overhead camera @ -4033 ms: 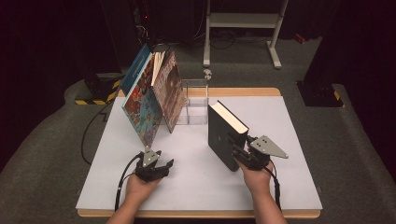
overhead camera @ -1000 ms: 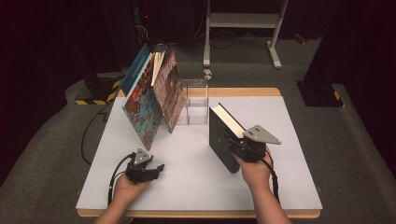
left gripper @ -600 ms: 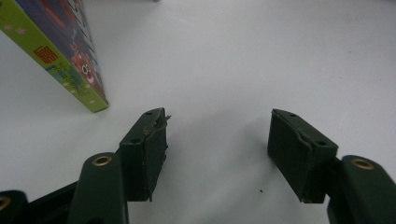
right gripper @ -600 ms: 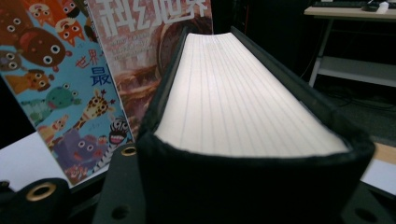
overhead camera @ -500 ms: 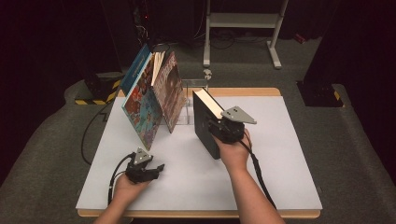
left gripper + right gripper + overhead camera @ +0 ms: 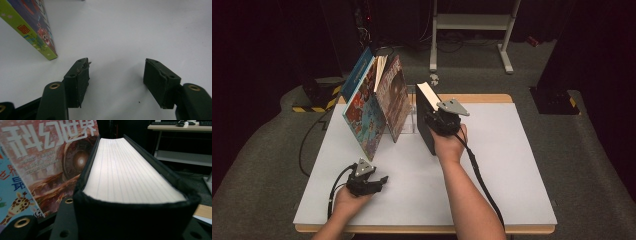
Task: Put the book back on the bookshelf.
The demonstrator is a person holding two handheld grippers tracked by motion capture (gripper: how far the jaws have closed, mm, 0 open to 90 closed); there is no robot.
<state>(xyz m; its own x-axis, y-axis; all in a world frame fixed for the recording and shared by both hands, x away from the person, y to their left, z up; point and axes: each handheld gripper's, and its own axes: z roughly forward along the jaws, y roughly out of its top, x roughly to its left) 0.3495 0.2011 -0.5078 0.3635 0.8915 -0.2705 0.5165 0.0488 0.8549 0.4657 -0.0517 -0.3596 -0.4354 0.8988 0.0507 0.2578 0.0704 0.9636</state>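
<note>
1. The right claw (image 6: 438, 121) is clamping a thick black book (image 6: 426, 125) across its covers, the jaws sitting on either side of the block; in the right gripper view the pale page edge (image 6: 125, 167) is running away from the camera between dark covers.
2. The left claw (image 6: 379, 181) is resting low over the white bench (image 6: 512, 165) near the front edge, its jaws standing apart with nothing between them; the bare pads (image 6: 80, 80) are facing only the bench top.
3. The black book is standing upright just right of the leaning colourful books (image 6: 377, 107) and beside a clear rack (image 6: 411, 112) at the back of the bench; whether it is touching the bench I cannot tell.
4. Handling, as a judgement: it is looking stiff, heavy and hardbound; the cloth-like cover should be giving fair grip; the best hold is across both covers, near mid-height.
5. Its long axis is running up and slightly back; the page edge is facing upward.
</note>
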